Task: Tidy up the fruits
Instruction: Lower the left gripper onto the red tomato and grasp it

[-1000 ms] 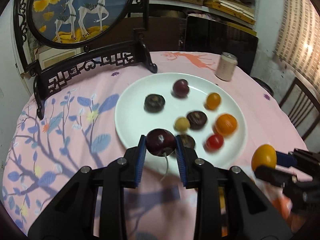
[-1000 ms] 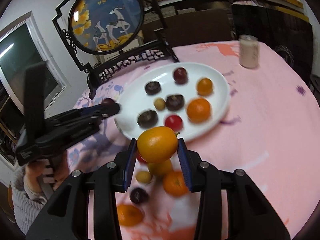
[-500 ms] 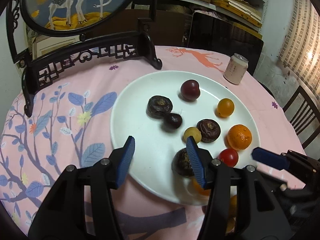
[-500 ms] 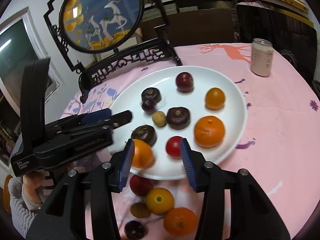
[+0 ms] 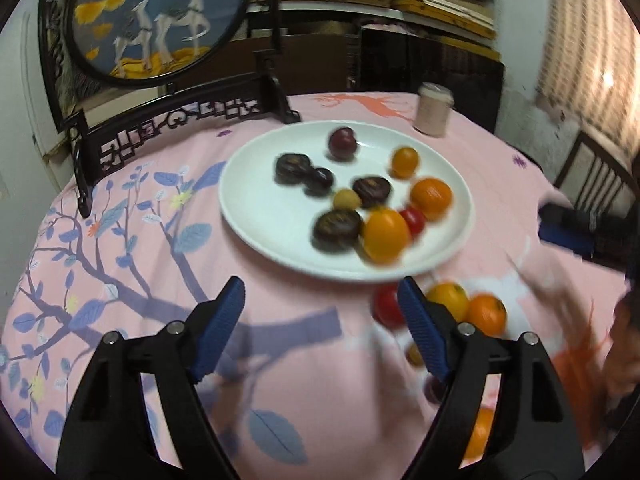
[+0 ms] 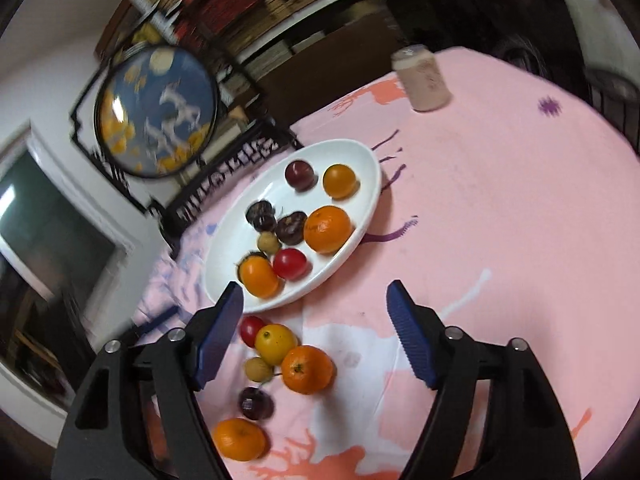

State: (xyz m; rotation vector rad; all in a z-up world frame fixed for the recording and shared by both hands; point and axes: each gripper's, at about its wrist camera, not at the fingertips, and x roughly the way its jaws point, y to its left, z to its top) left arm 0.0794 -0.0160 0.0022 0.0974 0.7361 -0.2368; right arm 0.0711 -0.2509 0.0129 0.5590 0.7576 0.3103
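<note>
A white plate on the pink tablecloth holds several fruits: dark plums, a big orange, a red tomato and an orange-yellow fruit near its front rim. Loose fruits lie on the cloth in front of the plate: a yellow one, an orange, a red one, a dark plum. My left gripper hangs before the plate, jaws opening, nothing between them. My right gripper is also opening and empty, over the loose fruits.
A black carved stand with a round deer picture rises behind the plate. A pale can stands at the far right of the table. A chair is beyond the right edge.
Both grippers let go of their fruit: the dark cherry and the orange-yellow fruit now lie on the plate. Both jaws spread wide, both hands pulled back from the plate, and the right view has rolled.
</note>
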